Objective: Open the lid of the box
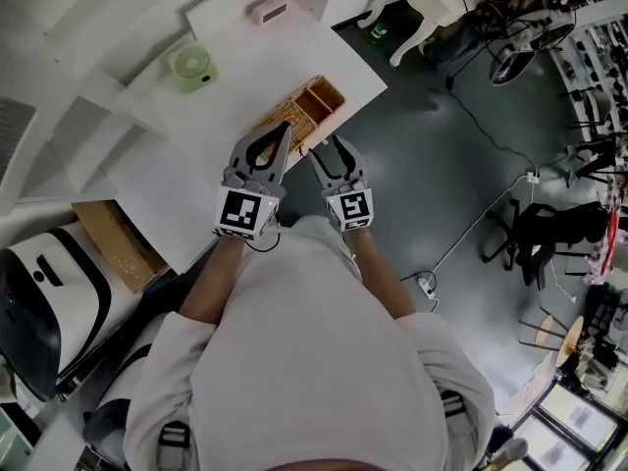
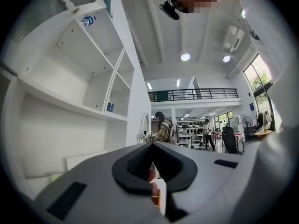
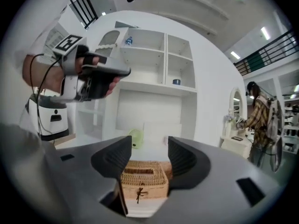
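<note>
A woven wicker box [image 1: 299, 116] lies near the right edge of the white table [image 1: 186, 165]. In the right gripper view the box [image 3: 142, 181] sits straight ahead with its lid down, a slot in the top and a dark string tie on its front. My right gripper [image 3: 148, 150] is open, with the box farther off beyond its tips and nothing between the jaws. In the head view this right gripper [image 1: 331, 150] hovers just short of the box's near end. My left gripper [image 1: 284, 131] is beside it, tips together, over the box's near left part. The left gripper [image 2: 152, 148] looks shut and empty.
A pale green fan [image 1: 189, 67] and a small pink object [image 1: 267, 10] stand farther back on the table. White shelves [image 3: 154, 64] rise behind it. A cardboard box [image 1: 118, 243] and a white machine [image 1: 49, 292] sit left of the table. Grey floor lies to the right.
</note>
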`<state>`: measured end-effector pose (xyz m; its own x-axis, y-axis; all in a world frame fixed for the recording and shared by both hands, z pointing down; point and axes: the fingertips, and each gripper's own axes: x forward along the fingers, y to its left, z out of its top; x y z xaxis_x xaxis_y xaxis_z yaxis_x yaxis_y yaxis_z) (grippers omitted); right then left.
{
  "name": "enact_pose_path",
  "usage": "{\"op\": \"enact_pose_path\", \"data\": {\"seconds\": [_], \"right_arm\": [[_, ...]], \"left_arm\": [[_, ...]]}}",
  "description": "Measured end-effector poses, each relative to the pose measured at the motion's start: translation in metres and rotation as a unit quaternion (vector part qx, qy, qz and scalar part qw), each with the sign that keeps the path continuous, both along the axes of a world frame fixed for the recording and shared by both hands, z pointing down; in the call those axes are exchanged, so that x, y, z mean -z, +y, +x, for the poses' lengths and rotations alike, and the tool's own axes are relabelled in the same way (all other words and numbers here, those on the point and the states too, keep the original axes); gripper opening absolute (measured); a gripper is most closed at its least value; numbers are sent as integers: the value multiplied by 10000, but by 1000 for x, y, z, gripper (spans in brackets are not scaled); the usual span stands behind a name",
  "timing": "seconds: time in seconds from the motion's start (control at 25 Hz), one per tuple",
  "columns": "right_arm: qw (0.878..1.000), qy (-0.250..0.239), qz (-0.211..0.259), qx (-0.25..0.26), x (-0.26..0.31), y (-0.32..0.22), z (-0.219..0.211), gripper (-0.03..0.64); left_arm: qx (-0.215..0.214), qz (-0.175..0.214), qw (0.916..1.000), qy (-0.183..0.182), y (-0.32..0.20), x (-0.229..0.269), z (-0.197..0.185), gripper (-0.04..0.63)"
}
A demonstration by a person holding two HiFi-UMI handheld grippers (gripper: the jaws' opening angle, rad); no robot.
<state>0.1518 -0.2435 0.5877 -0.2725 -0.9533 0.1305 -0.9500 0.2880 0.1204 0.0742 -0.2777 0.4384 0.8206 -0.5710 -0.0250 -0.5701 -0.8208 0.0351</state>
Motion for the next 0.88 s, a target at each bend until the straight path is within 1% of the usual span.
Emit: {"op": "enact_pose_path", "data": {"seconds": [0.08,0.16,0.28,0.44,0.52,0.6,0.64,0.72,0.88], "right_arm": [[9992,50,-257,287,-35,0,-8,240],[9979,58,-450,468,-69,-2,-11,244],[9960,42,-664,602,-121,-6,-14,244],[9924,12,-1046,654,-194,-9,-18,241],[9933,-36,-1016,549,-213,-15,-17,166],[9946,-20,-961,387,-222,-20,-14,49],[9949,8,-949,353,-224,-21,-14,4],[9950,11,-937,351,-223,-19,-14,-2],[9950,-101,-948,285,-195,-10,-13,-3]], "left_arm": [[57,-33,10000,41,-2,-4,0,-6],[106,-26,9998,155,-4,-7,0,-6],[203,103,9994,253,-6,-17,-4,-6],[326,111,9985,415,-10,-39,-15,-6],[386,157,9982,421,-11,-48,-21,-6],[458,183,9981,373,-14,-55,-26,-6],[501,175,9980,347,-15,-57,-28,-6],[568,143,9978,298,-16,-57,-32,-6],[564,156,9980,218,-14,-41,-34,-6]]}}
